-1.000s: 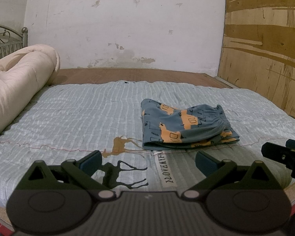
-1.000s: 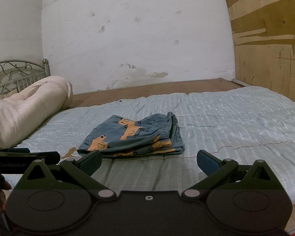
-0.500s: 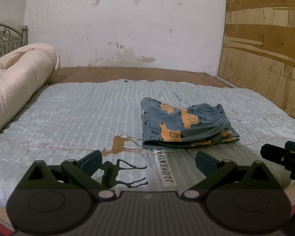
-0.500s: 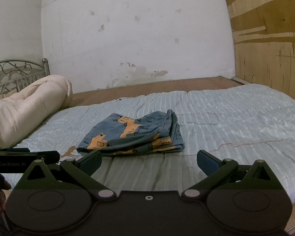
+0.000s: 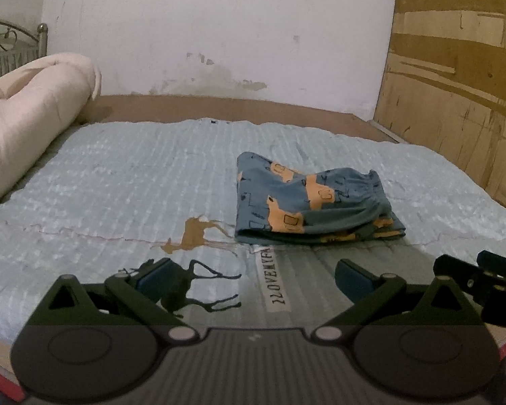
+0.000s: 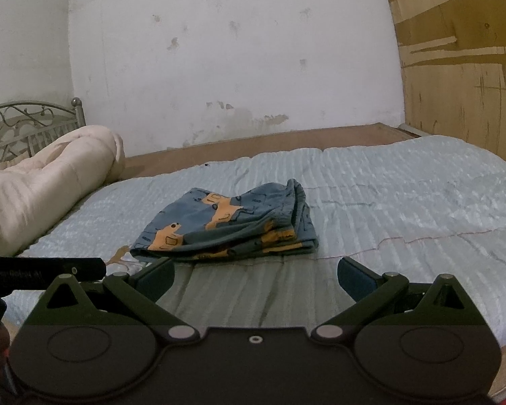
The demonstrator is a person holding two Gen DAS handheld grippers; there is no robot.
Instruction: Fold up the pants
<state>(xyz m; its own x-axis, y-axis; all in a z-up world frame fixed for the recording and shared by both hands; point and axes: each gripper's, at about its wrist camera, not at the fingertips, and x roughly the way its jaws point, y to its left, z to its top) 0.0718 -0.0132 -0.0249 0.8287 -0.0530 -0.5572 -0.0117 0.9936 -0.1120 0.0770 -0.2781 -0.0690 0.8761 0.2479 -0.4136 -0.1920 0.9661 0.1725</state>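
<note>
The blue pants with orange prints (image 5: 307,206) lie folded in a compact stack on the light blue bedspread (image 5: 135,182), right of centre in the left wrist view. They also show in the right wrist view (image 6: 229,226), just beyond my fingers. My left gripper (image 5: 253,278) is open and empty, held back near the bed's front edge, apart from the pants. My right gripper (image 6: 254,275) is open and empty, close in front of the folded stack without touching it.
A rolled cream duvet (image 5: 27,114) lies along the bed's left side by a metal headboard (image 6: 27,125). A wooden panel (image 5: 455,77) stands at the right. A white wall (image 5: 219,33) backs the bed. The other gripper shows at each view's edge (image 5: 482,283) (image 6: 40,266).
Both grippers have drawn back and risen slightly from the folded pants. The pants have not moved. Both stay open.
</note>
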